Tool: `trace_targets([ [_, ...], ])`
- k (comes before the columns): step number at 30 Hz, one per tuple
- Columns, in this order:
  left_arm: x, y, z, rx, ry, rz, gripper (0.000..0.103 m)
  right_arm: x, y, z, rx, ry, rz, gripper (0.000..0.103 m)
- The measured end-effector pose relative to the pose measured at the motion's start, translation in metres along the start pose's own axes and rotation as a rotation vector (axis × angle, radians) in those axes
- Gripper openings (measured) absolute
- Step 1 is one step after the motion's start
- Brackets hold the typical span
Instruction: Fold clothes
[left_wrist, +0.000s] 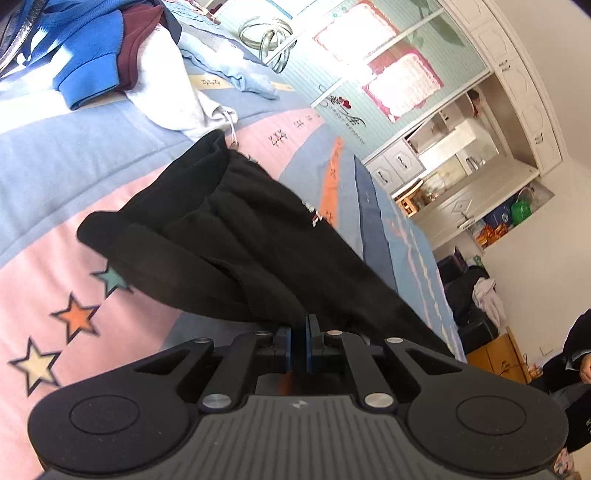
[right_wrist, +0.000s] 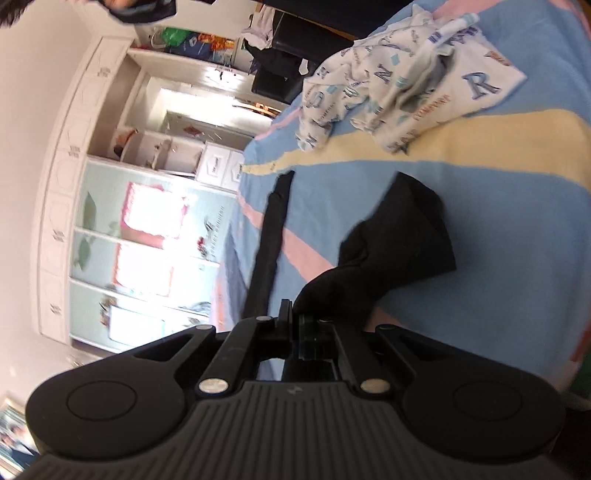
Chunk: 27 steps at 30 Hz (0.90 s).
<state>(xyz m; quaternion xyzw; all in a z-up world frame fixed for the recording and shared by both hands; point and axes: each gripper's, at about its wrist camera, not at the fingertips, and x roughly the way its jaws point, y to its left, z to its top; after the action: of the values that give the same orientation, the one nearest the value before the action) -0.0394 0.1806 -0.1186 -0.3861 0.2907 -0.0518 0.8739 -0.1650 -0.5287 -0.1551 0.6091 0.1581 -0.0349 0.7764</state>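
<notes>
Between the pads of my left tool sits a pinch of the black garment, the two pads drawn nearly together on the cloth; my right tool is likewise closed down on black fabric that bunches up right at its tips; both seem to hold the same piece, though neither view shows the two grips together, so I cannot be sure. From the left grip the garment runs away in long folds and lies partly on the bed, its far end near a grey-white piece with a drawstring; from the right grip one part hangs in a lump and a narrow black strip stretches off taut.

Risks, as I judge them: each grip is on a small bite of cloth, so a sharp pull could slip it free; the taut strip suggests uneven tension, which would twist the fold; the lumped part could get trapped under a layer and leave a bulge; dragging the far end could catch the drawstring or pull the blue garment and the dark red one out of their heap; the printed white cloth lies close enough to be swept along.

Containers: none on the bed; cupboard shelves beyond hold small items too blurred to name.
</notes>
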Motion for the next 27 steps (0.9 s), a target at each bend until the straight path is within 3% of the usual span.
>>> trace_targets([
  [16,0.005,-0.01,0.015,-0.005,-0.025,-0.023,0.007,0.034,0.054,0.022,-0.076,-0.018,0.05,0.004],
  [19,0.013,-0.018,0.03,-0.011,-0.04,-0.043,0.007,0.044,0.073,0.029,-0.103,-0.016,0.065,0.004],
  [27,0.075,-0.048,0.079,0.004,-0.059,-0.031,0.007,0.128,0.127,0.065,-0.118,-0.032,0.078,0.004],
])
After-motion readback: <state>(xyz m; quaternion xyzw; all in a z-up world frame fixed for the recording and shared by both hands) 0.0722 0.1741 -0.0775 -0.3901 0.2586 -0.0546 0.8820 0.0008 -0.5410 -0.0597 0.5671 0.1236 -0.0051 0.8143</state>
